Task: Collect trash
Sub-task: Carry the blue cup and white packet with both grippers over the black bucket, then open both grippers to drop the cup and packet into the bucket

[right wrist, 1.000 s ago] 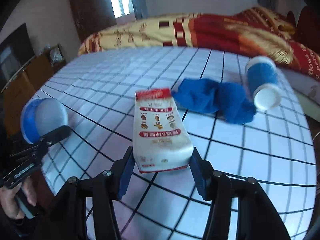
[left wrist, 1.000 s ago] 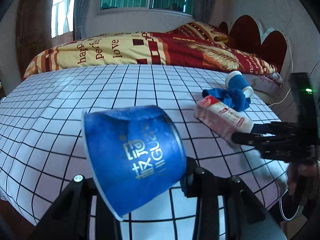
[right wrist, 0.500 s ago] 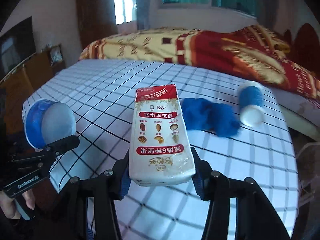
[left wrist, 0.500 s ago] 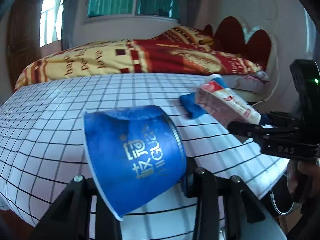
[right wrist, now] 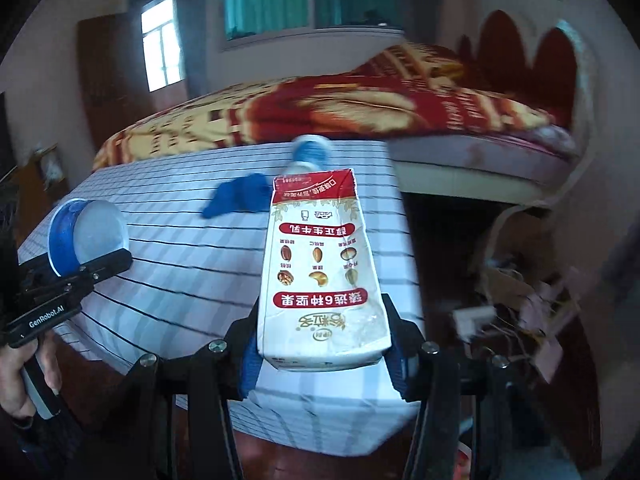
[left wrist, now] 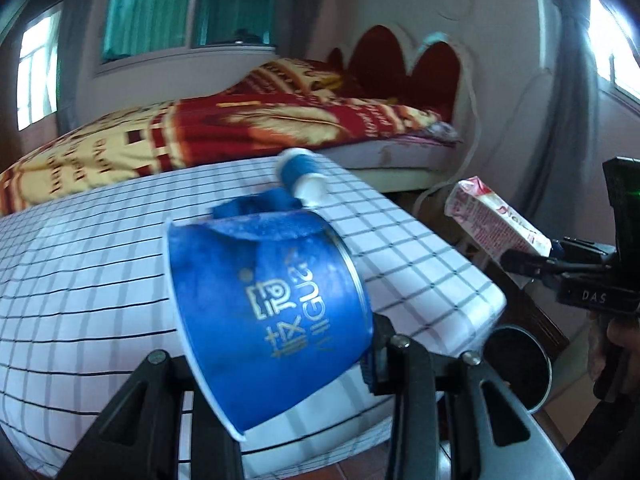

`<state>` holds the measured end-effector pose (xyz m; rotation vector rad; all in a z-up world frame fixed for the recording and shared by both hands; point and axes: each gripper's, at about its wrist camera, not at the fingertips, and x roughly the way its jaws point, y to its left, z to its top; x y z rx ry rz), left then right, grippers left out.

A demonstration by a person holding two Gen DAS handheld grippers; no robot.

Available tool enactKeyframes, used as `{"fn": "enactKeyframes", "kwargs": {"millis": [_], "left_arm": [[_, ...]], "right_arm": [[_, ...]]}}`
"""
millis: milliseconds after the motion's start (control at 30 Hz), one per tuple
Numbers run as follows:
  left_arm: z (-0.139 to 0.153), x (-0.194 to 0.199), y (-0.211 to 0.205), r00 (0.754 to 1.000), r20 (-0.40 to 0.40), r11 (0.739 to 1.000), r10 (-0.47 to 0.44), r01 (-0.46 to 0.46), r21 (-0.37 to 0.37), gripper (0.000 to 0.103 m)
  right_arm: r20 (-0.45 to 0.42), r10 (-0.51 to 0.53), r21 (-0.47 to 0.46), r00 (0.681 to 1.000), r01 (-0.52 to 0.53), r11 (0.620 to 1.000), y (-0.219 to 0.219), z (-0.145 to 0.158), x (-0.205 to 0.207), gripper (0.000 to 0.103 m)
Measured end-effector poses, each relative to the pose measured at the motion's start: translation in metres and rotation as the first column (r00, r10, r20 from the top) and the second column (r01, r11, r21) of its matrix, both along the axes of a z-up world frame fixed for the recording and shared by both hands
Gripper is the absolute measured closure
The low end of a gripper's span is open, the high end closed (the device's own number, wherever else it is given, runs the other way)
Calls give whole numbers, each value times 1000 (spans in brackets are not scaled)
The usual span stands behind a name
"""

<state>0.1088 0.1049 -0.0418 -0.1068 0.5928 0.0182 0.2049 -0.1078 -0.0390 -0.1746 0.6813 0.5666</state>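
Both hands loaded, heading for the bin

The left gripper [left wrist: 280, 364] clamps a blue paper cup [left wrist: 268, 316]; the right gripper [right wrist: 326, 356] grips a milk carton [right wrist: 324, 280], held off the tabletop's [left wrist: 400, 248] right edge. The next move probably calls for dropping both into the bin [left wrist: 520, 364] by its near-right corner.

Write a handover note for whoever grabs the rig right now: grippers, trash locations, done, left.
Left gripper: shut on the blue cup, held tilted above the near edge of the checked table.
Right gripper: shut on the milk carton, lifted off the table and out past its right edge.
On the table: blue cloth, crumpled, with the blue bottle lying on its side just behind it.
Bin: on the floor at the table's right corner.
Done: cup and carton picked up.
Left: drop both, probably in that bin, then fetch the bottle and possibly the cloth.
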Motion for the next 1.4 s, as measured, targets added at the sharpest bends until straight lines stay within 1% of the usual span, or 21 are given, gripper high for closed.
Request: {"fn": "enactKeyframes", "kwargs": {"millis": [100,300,433,700,900,1100,1233,1400], "left_arm": [[-2,9,-26,998,-8,998,-57,57,8,66],[-3,22,-78,985,-13,985,-169,169,23,66],[-6,26,-111,972,-23,972,-233,233,23,66],[-15,34,-167,937,-49,938,-346,347,20,66],[-23,42,-205,907,-65,909,-417,418,5,66],[-37,45,-237,872,-96,876,-480,482,-6,66],[-50,47,-258,843,-126,851,-523,525,-21,66],[-76,53,-287,799,-185,817,-571,576,-35,66]], "right_arm": [[-14,-76,14,997,76,997,-42,-5,1,50],[-19,-175,19,984,175,984,-98,-10,-3,50],[-32,-244,23,969,245,969,-138,-14,-7,50],[-50,-328,8,943,329,944,-189,-24,-20,50],[-68,-376,-16,924,375,927,-219,-35,-28,50],[-104,-422,-37,900,421,906,-252,-56,-38,50],[-136,-442,-54,887,439,897,-269,-73,-42,50],[-165,-439,-97,883,429,898,-282,-93,-47,50]]}}
